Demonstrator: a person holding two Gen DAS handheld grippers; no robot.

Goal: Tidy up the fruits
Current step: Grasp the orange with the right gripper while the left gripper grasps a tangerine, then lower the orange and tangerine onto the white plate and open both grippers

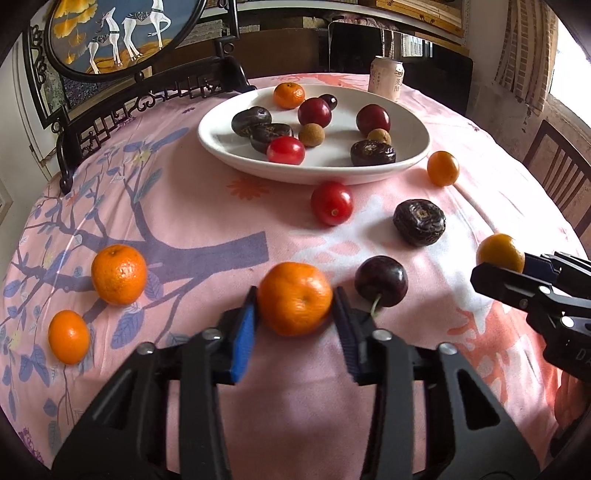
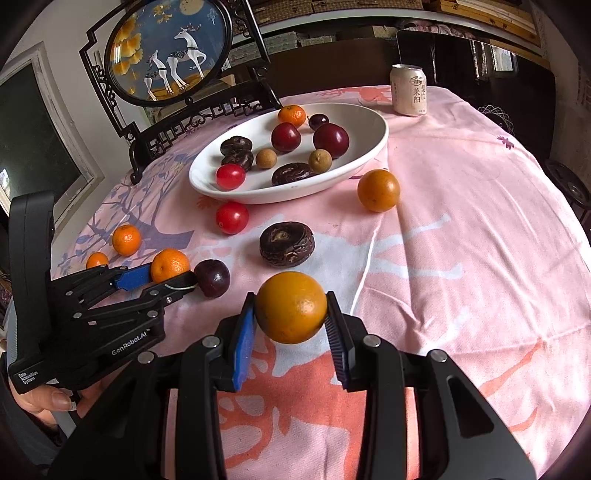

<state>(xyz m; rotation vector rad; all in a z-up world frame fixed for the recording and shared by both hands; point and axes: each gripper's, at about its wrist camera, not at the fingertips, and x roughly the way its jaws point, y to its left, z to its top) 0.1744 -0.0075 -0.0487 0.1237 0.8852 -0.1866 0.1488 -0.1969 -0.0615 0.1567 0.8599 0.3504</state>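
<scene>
My left gripper (image 1: pixel 294 306) is shut on a small mandarin (image 1: pixel 294 298), low over the pink cloth; it also shows in the right wrist view (image 2: pixel 170 265). My right gripper (image 2: pixel 291 314) is shut on a dark orange fruit (image 2: pixel 291 306), seen at the right in the left wrist view (image 1: pixel 500 253). A white oval plate (image 1: pixel 221 142) holds several fruits: a mandarin, plums, dark wrinkled fruits, longans, a red tomato. Loose on the cloth lie a red tomato (image 1: pixel 331 203), a dark wrinkled fruit (image 1: pixel 419 221), a dark plum (image 1: pixel 381 281), an orange fruit (image 1: pixel 443 168) and two mandarins (image 1: pixel 119 274).
A drink can (image 1: pixel 387 78) stands behind the plate. A black carved stand with a round deer picture (image 1: pixel 122 33) stands at the table's back left. A wooden chair (image 1: pixel 561 173) is beyond the right edge. The table is round and draped with a wrinkled pink cloth (image 2: pixel 461 258).
</scene>
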